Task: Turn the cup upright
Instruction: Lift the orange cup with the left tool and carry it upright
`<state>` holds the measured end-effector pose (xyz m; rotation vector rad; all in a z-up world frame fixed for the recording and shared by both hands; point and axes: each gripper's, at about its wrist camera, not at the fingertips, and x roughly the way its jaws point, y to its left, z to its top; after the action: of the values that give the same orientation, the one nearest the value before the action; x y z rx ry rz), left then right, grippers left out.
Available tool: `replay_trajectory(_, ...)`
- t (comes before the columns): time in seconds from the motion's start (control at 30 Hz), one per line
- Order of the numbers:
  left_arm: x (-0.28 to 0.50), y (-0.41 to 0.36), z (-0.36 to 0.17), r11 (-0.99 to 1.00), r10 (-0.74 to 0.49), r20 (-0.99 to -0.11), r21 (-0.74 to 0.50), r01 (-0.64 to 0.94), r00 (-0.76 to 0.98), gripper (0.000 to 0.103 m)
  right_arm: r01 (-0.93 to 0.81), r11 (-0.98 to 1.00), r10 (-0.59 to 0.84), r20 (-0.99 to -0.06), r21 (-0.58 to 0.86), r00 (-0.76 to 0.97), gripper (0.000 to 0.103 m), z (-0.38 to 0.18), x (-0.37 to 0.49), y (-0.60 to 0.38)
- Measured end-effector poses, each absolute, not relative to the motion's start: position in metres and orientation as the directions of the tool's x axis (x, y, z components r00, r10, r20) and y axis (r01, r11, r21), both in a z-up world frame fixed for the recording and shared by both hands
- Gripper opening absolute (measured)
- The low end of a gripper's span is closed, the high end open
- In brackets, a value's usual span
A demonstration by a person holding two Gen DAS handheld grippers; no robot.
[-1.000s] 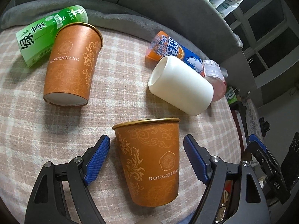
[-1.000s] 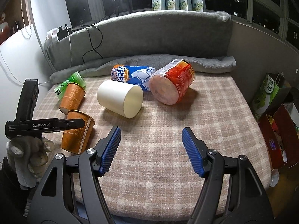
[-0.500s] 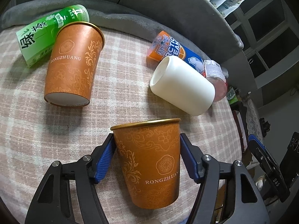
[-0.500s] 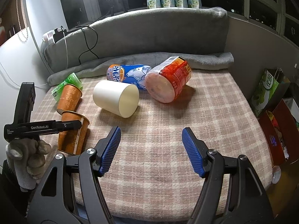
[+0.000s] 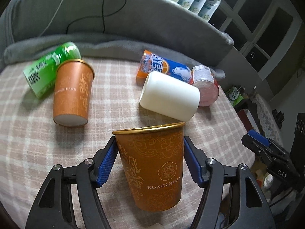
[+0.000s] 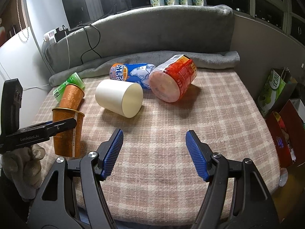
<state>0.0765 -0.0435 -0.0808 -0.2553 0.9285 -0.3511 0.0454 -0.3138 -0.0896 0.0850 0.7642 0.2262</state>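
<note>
Left gripper (image 5: 150,164): both blue pads pressed against the sides of the orange cup (image 5: 152,164), clamped on it just below the gold rim; in the right wrist view a gloved hand (image 6: 21,164) holds this gripper at the left edge.
Orange cup: upright with its mouth up, at the near left of the plaid blanket (image 6: 171,133), in front of and left of the white cup (image 6: 120,100); whether its base touches the blanket, I cannot tell.
Green can (image 5: 49,70): lying on its side, far left of the white cup, touching the second orange cup (image 5: 73,93).
Second orange cup: on its side, left of the white cup, base turned toward the left wrist camera.
White cup: on its side mid-blanket, open end facing the right wrist camera.
Blue-and-orange can (image 6: 131,74): lying down, just behind the white cup.
Red tub (image 6: 173,82): tipped over, right of the white cup, beside the blue-and-orange can.
Right gripper (image 6: 154,154): jaws spread wide, nothing between them, above bare blanket in front of and right of the white cup.
</note>
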Motion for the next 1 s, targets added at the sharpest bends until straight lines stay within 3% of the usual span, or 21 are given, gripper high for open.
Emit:
replay_trajectory(0.4, 0.078, -0.062, -0.085, 0.968, -0.251, -0.588, -0.133, 0.214, 0.769, 0.067, -0.173, 0.971, 0.241, -0.681, 0.168, 0.691, 0.071, -0.092, 0.044, -0.312)
replay_trajectory(1.0, 0.061, -0.066, -0.094, 0.965, -0.257, -0.630, -0.118, 0.236, 0.733, 0.066, -0.193, 0.966, 0.260, -0.676, 0.174, 0.689, 0.071, -0.091, 0.042, -0.307)
